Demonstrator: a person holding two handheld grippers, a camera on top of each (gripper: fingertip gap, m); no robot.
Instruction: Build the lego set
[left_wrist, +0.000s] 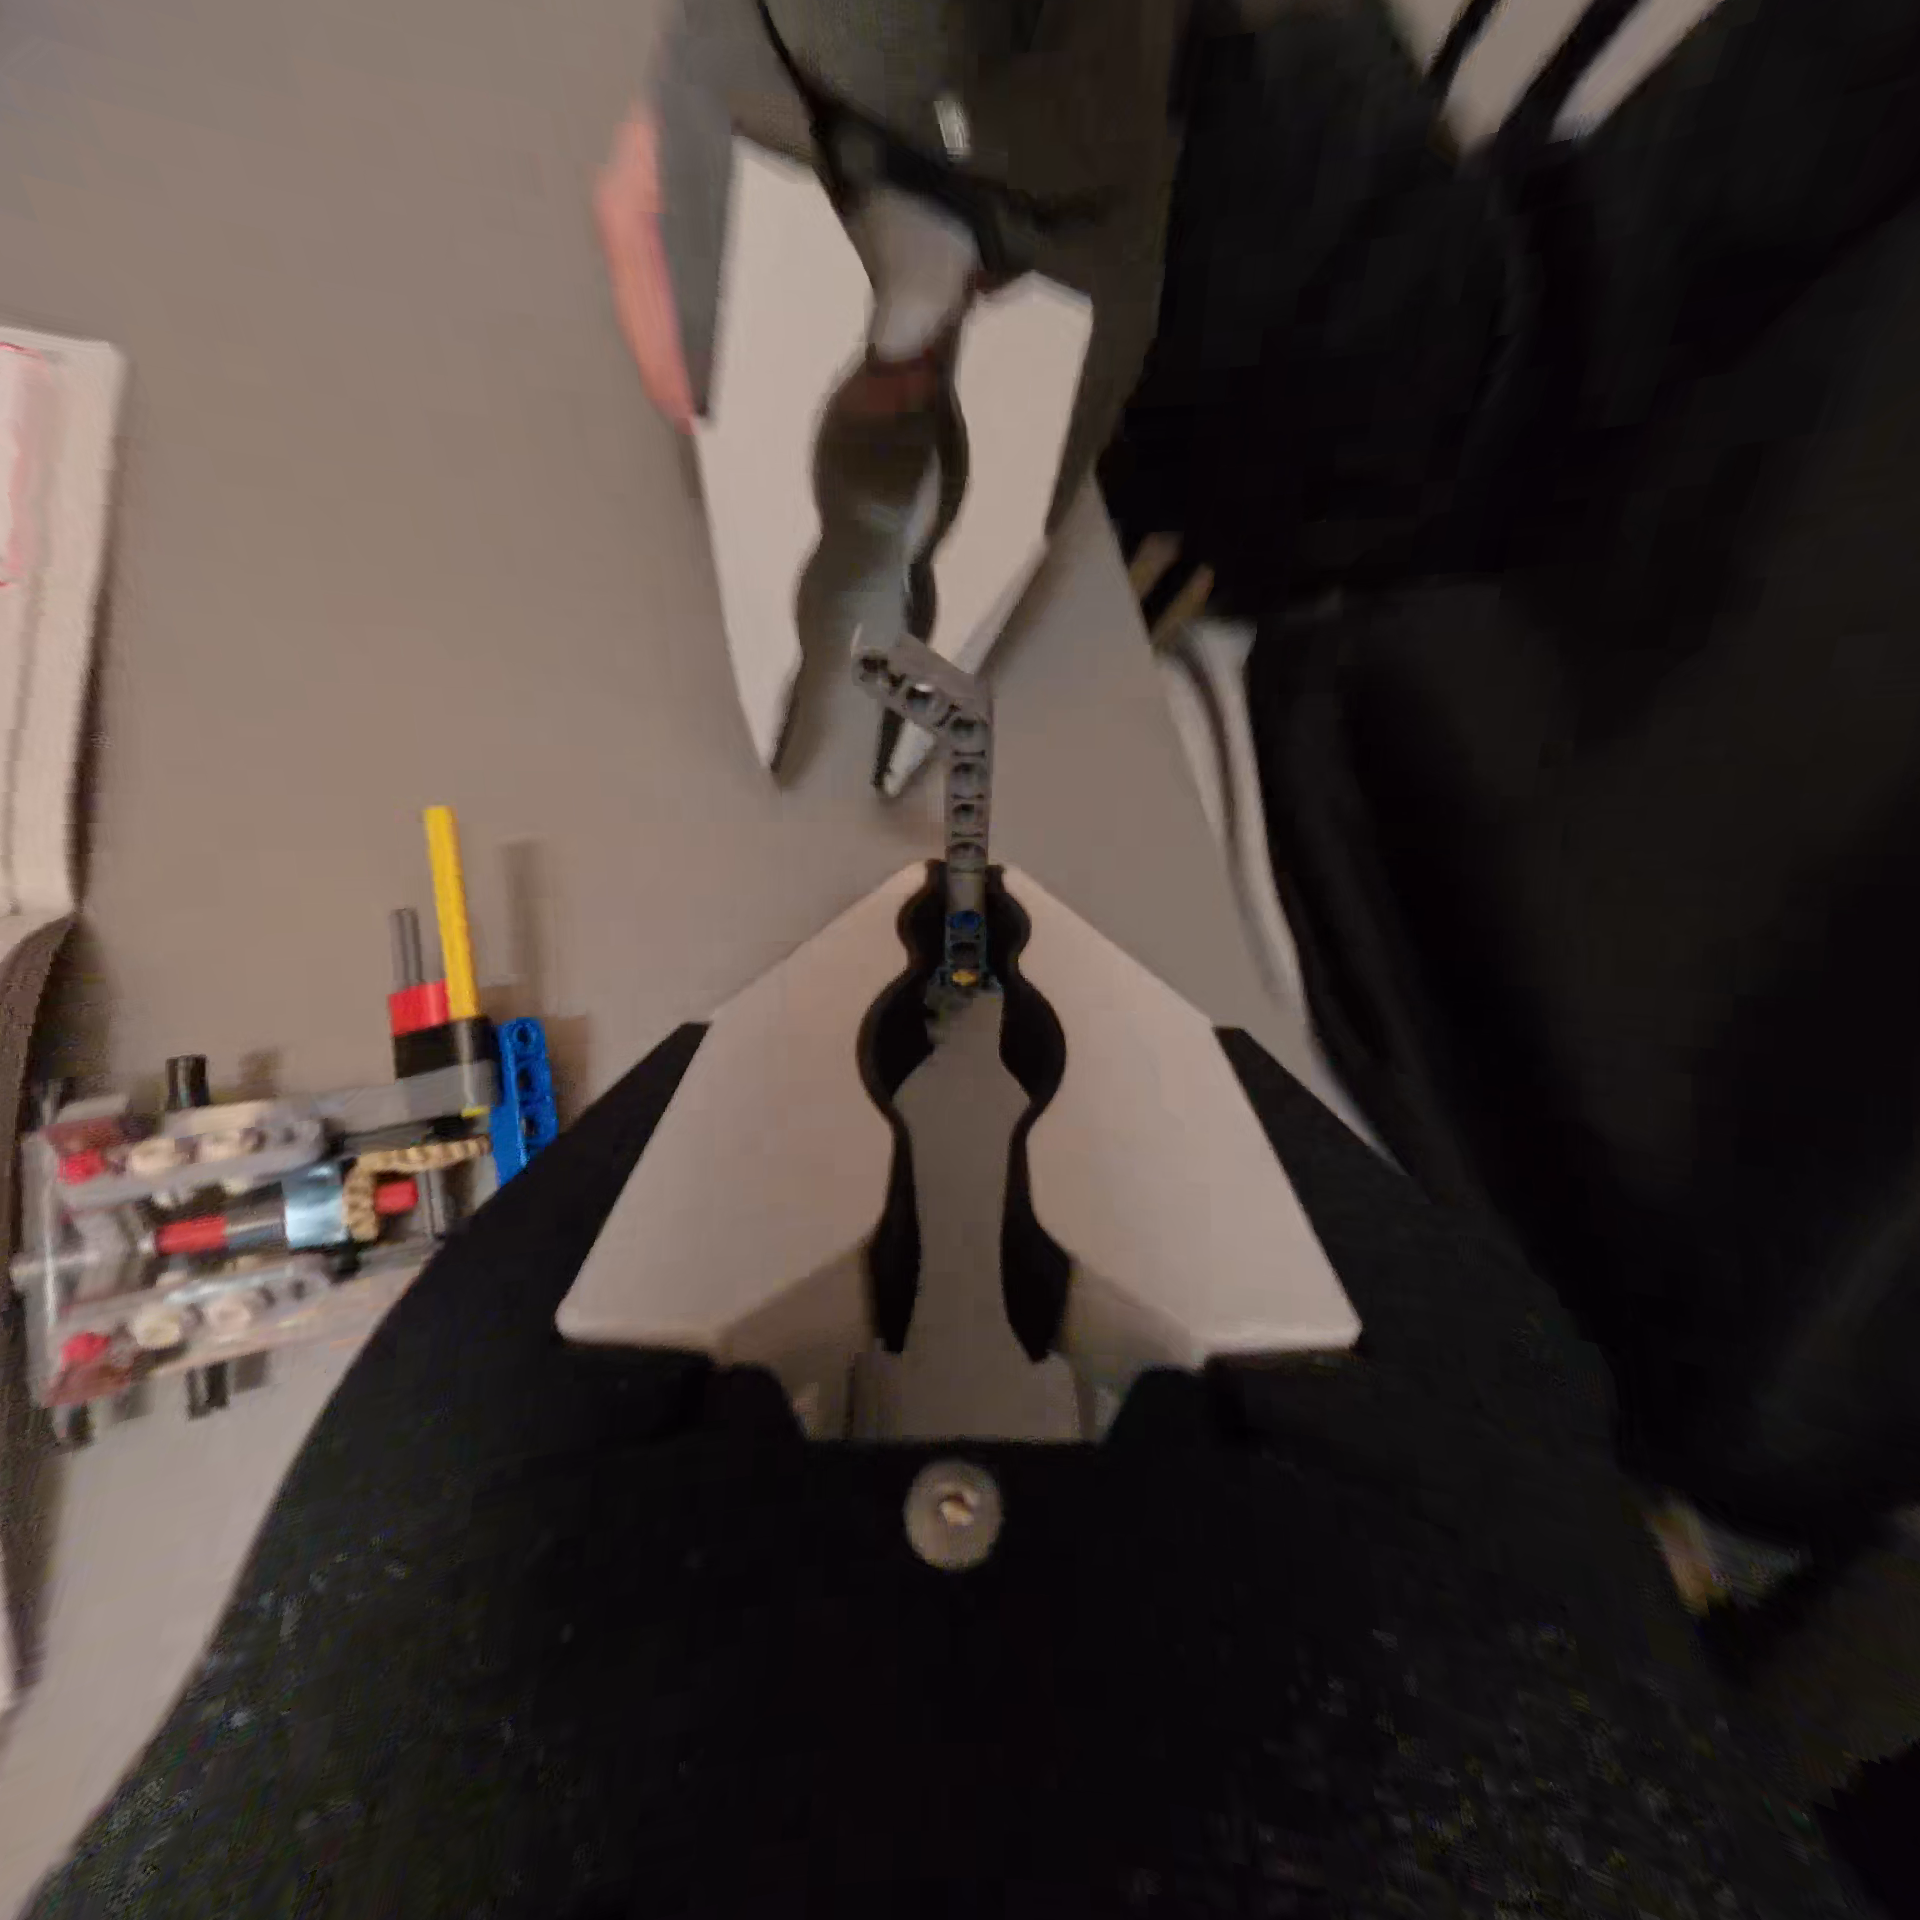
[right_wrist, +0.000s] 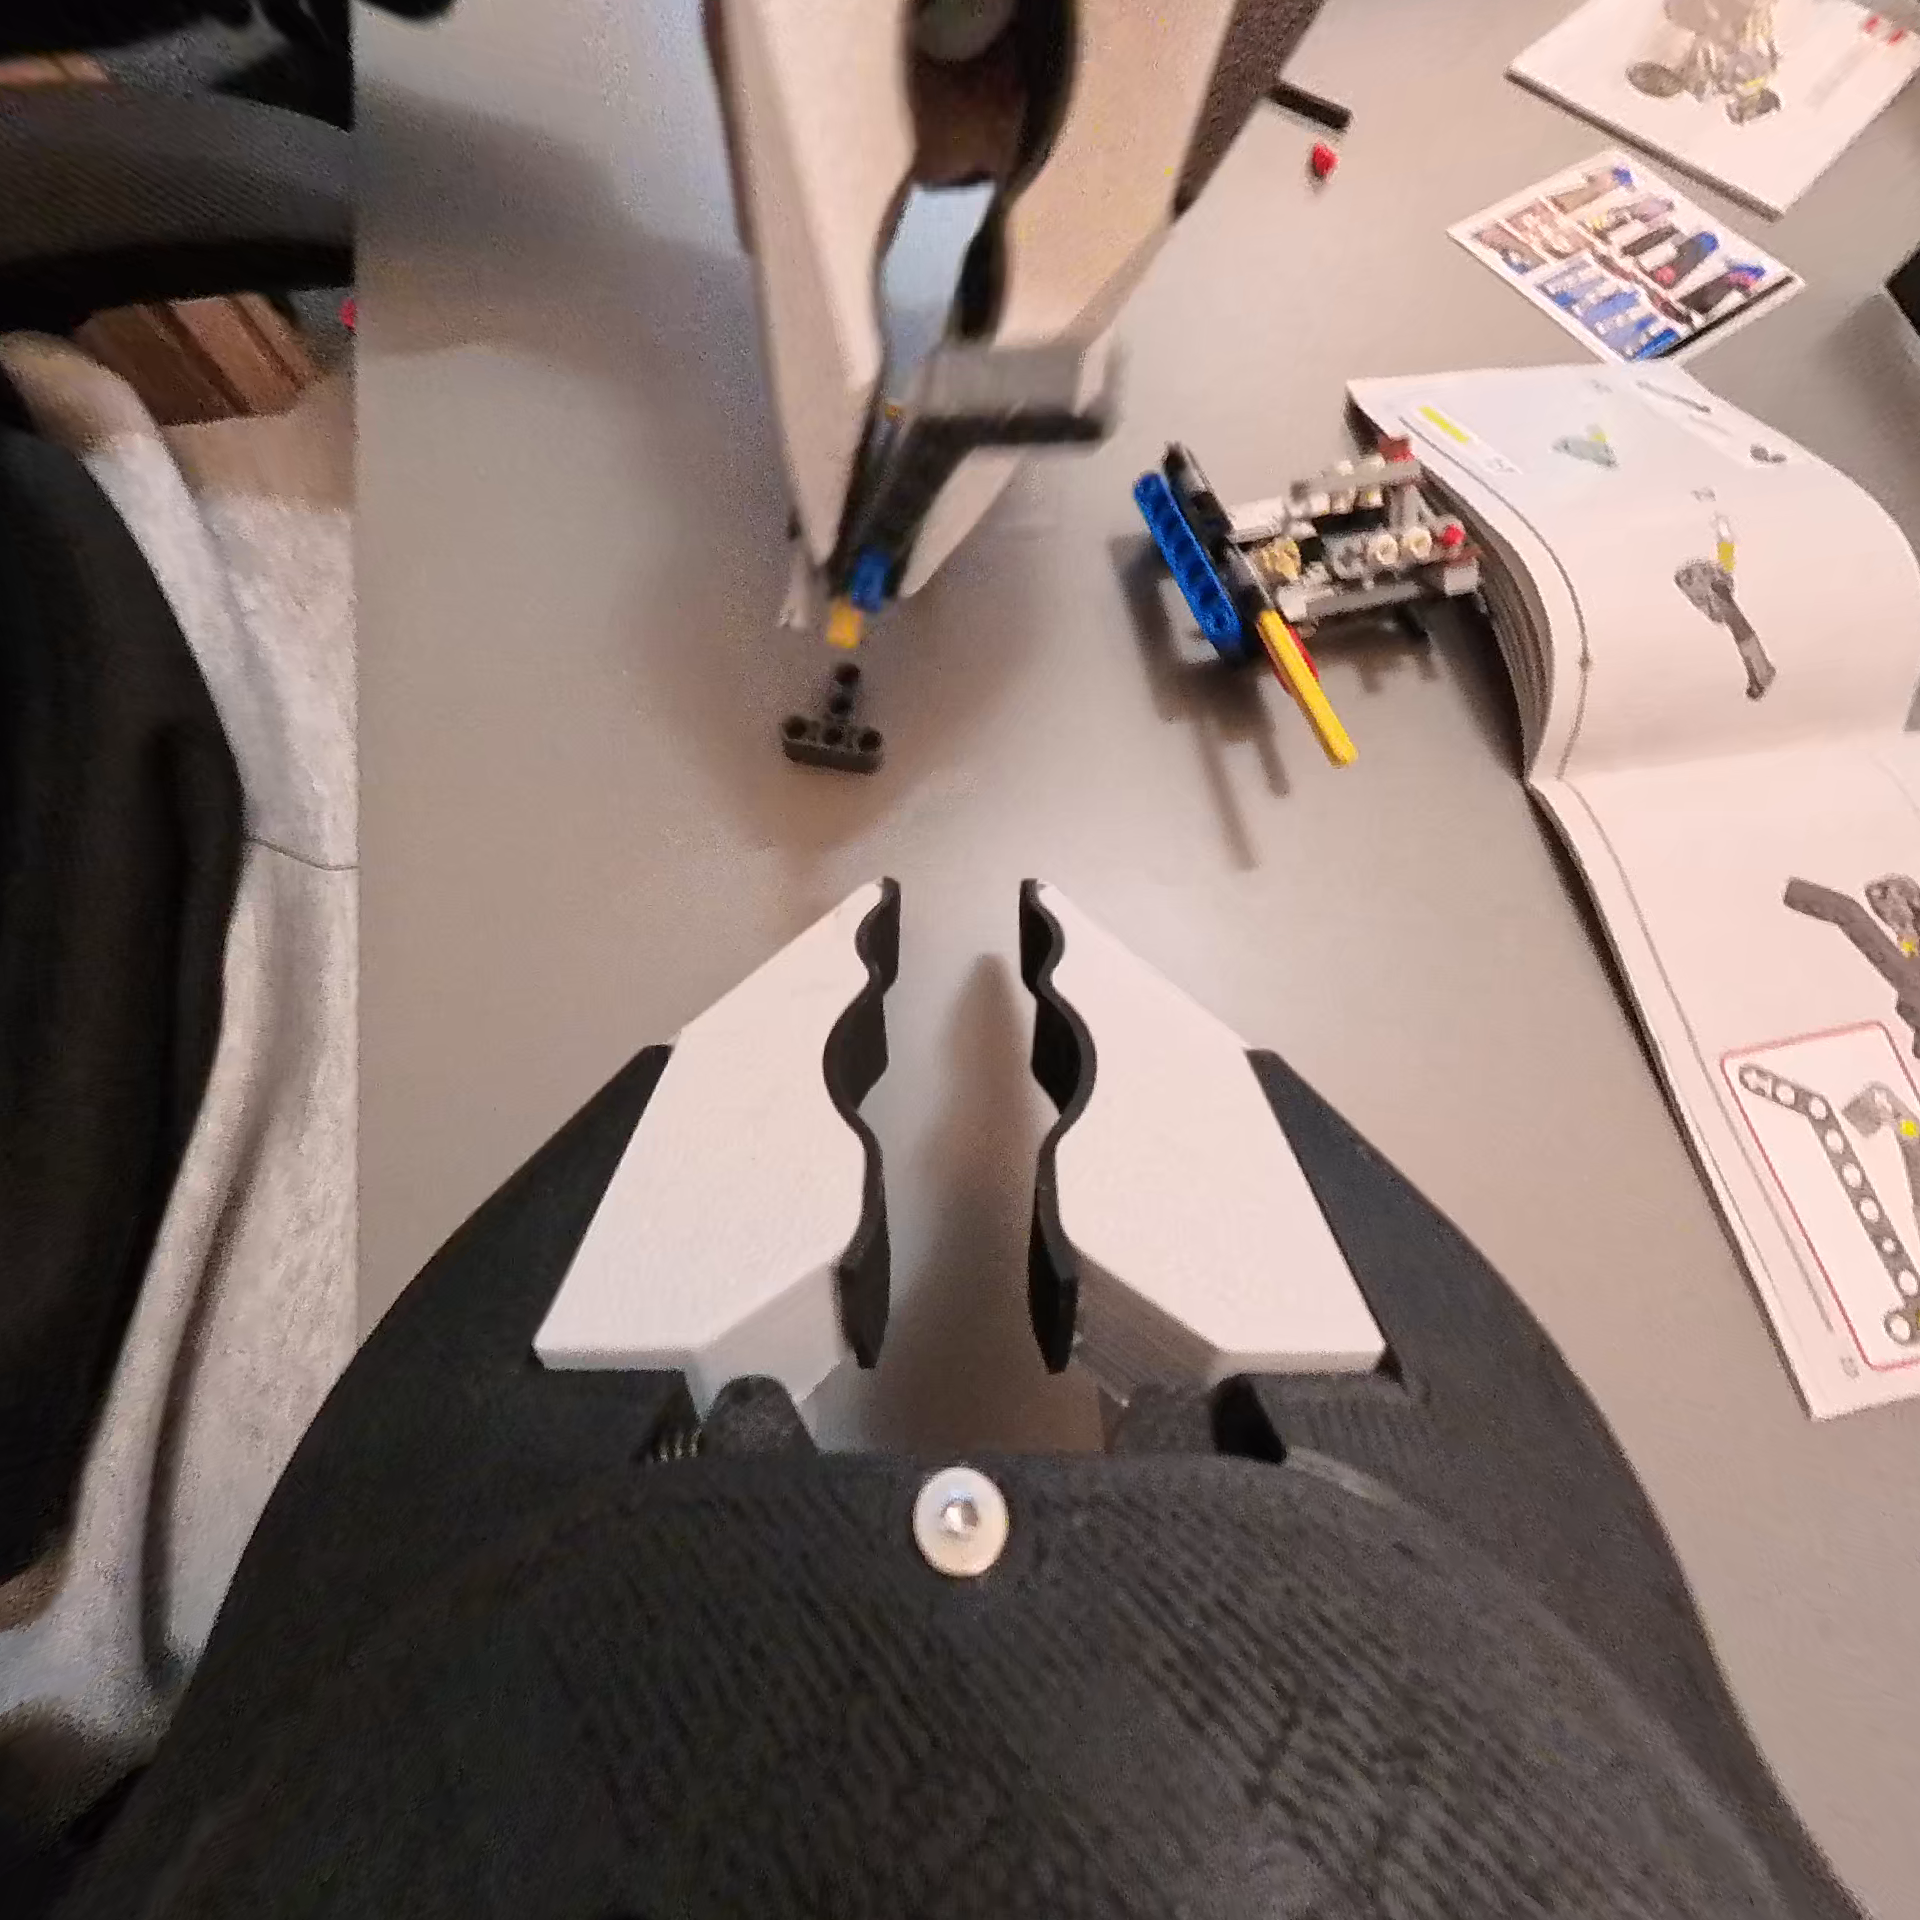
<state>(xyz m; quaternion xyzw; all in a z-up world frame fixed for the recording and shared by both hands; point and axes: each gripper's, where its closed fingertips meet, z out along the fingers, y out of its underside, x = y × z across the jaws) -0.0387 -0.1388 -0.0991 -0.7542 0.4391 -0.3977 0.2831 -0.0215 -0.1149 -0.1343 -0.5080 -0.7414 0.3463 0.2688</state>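
My left gripper (left_wrist: 964, 883) clamps the bent grey beam (left_wrist: 961, 774); my right gripper (right_wrist: 958, 894), fingers apart, hovers near the black T-piece (right_wrist: 834, 727)

Two white-fingered grippers are working over the grey table: the left gripper (left_wrist: 961, 883) and the right gripper (right_wrist: 958, 888). One bent grey lego beam (left_wrist: 951, 748), one black T-shaped lego piece (right_wrist: 831, 727), one partly built grey lego assembly (right_wrist: 1340, 551) and three printed paper sheets or booklets are showing, one open instruction booklet (right_wrist: 1662, 644) lying toward the right edge.
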